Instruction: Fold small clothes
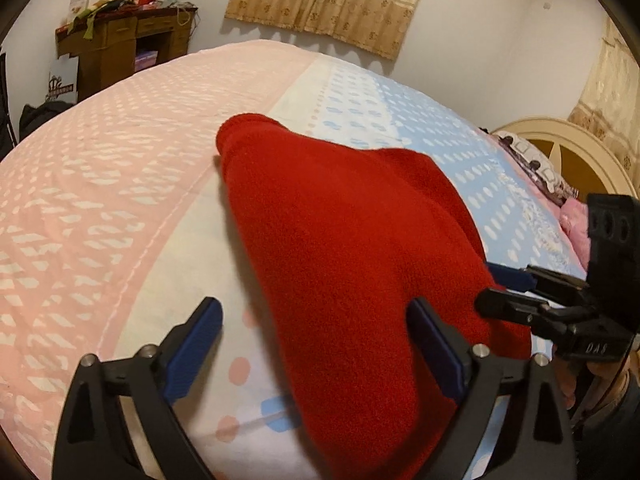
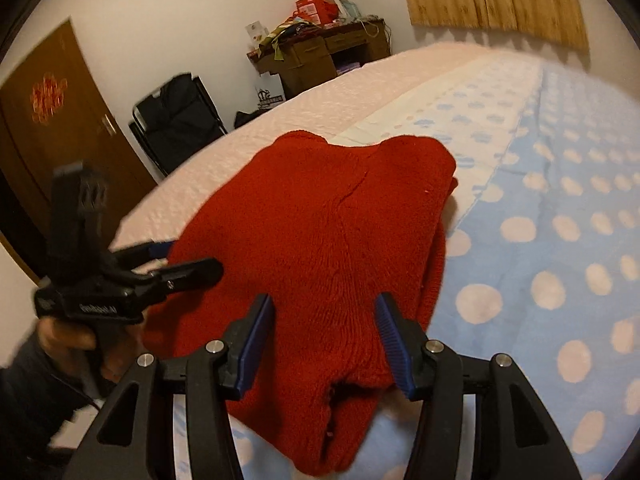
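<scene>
Red knitted garment point(image 1: 340, 248), folded into a thick bundle, lies on the bed's quilted cover point(image 1: 120, 168), w/ pink-and-white pattern on one side and pale blue w/ pink dots point(image 2: 560, 240) on the other. We see the bundle sitting over the white middle strip where the two colours meet.

Our left hand-held gripper point(image 1: 316, 344) has its black arms and blue ribbed pads spread wide. One pad point(image 1: 196, 344) sits clear of the knit over bare cover; the other pad point(image 1: 436, 348) is up against the near edge of the knit. Nothing is clamped between them.

Our right hand-held gripper point(image 2: 324, 344) stands about half open over the near end of the garment. Red knit fills the gap between its blue pads point(image 2: 256, 344), but we can't tell if they actually press on it.

In the right wrist view the left tool comes in from the side, fingertips at the knit's edge, w/ a hand point(image 2: 80, 340) in a dark sleeve behind it.

Bkgd: a brown wooden desk point(image 1: 120, 44) piled w/ red boxes, a tan patterned curtain point(image 1: 332, 0), a brown door point(image 2: 52, 120), a black folding chair point(image 2: 176, 112).
</scene>
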`<state>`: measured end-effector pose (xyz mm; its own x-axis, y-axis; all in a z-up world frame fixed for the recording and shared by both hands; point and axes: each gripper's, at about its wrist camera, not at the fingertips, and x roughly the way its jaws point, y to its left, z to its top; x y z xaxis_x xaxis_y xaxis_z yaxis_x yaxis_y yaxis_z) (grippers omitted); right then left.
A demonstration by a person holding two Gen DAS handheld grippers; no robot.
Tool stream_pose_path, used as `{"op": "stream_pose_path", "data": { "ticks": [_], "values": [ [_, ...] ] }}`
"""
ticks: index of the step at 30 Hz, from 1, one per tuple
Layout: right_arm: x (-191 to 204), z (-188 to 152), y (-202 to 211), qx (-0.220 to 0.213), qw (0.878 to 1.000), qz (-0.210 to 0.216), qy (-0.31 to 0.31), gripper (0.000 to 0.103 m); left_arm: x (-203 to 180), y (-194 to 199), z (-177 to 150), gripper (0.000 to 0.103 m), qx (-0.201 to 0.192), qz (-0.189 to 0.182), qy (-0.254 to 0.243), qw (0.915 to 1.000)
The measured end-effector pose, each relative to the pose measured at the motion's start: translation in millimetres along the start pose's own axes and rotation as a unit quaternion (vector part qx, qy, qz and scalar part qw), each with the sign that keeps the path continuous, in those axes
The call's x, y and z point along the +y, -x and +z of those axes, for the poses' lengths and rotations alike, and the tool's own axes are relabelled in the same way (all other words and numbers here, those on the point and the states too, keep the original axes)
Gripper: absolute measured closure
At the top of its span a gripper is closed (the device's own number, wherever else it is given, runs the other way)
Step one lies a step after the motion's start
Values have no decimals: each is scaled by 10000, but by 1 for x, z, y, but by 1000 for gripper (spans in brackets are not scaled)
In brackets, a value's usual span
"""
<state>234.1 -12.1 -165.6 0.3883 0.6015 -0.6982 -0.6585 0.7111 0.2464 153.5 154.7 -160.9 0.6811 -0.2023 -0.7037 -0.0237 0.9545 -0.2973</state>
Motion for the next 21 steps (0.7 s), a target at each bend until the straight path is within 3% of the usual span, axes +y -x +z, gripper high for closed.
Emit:
{"op": "stream_pose_path", "data": {
  "ticks": [4,8,16,18,21],
  "values": [
    [13,-11,9,-100,9977,-509,445,49,-9,4,-6,7,39,125,-253,9996],
    [14,-19,13,-99,9958,-732,539,49,-15,12,-12,7,35,144,-405,9991],
    [-5,-39,7,200,9964,-807,156,49,-17,9,-30,7,221,219,-493,9983],
    [-2,-36,15,42,9957,-916,163,49,-18,12,-34,7,167,239,-533,9982],
    [13,-25,37,-539,9928,-1004,368,49,-18,16,-32,7,151,229,-465,9985]
  ]
}}
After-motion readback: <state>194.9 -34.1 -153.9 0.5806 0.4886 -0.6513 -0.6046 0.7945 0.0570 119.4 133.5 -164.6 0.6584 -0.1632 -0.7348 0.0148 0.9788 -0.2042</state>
